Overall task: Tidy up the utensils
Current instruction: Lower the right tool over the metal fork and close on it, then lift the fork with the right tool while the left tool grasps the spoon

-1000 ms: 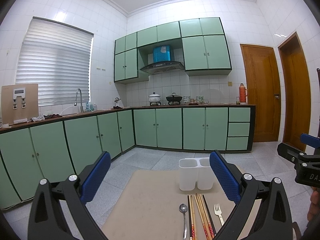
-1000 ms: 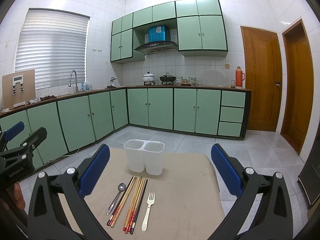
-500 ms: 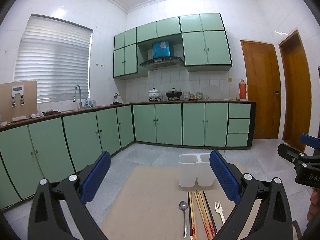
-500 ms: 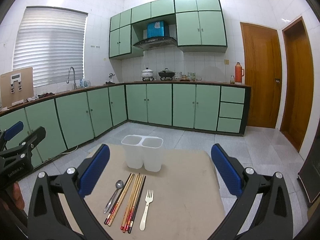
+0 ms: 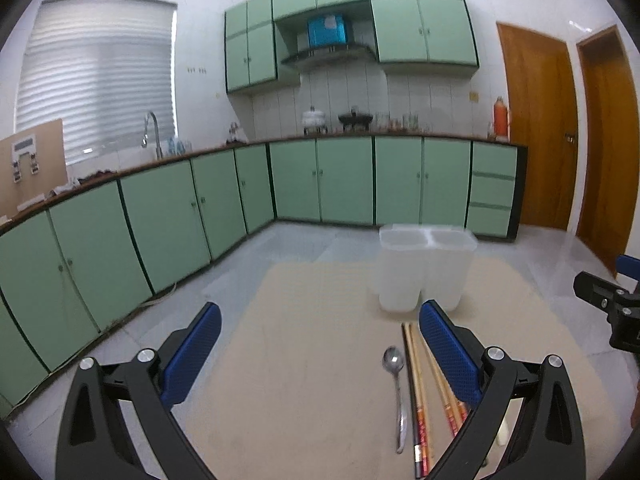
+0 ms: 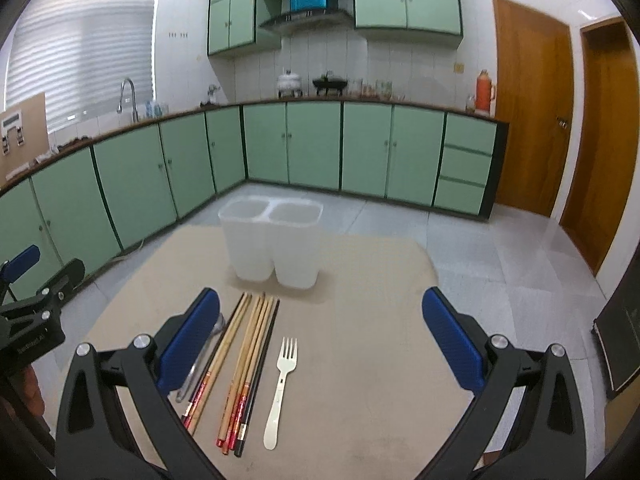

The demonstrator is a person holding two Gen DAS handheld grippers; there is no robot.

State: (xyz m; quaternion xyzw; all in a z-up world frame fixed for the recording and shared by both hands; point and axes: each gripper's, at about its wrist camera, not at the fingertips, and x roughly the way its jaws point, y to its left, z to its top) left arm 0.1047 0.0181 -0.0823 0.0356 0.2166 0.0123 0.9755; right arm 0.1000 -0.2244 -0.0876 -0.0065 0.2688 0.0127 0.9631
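Note:
A white two-compartment utensil holder (image 6: 270, 240) (image 5: 424, 268) stands upright near the far edge of a beige table (image 6: 360, 352) (image 5: 300, 380). In front of it lie several wooden and dark chopsticks (image 6: 244, 364) (image 5: 418, 392), a metal spoon (image 5: 396, 384) (image 6: 200, 364) to their left and a cream fork (image 6: 282, 384) to their right. My left gripper (image 5: 320, 344) is open above the table, left of the spoon. My right gripper (image 6: 320, 336) is open, hovering over the fork and chopsticks. Both hold nothing. The spoon is partly hidden by my right gripper's left finger (image 6: 188, 340).
Green base cabinets (image 6: 312, 148) line the far and left walls under a counter with a tap (image 6: 127, 98) and pots. Two wooden doors (image 6: 528, 112) stand at the right. A dark object (image 6: 618, 344) sits on the floor right of the table. Tiled floor surrounds the table.
Both grippers have tilted downward and moved closer to the table, so the utensils and holder appear larger and higher in view. Both stay open and the utensils have not moved.

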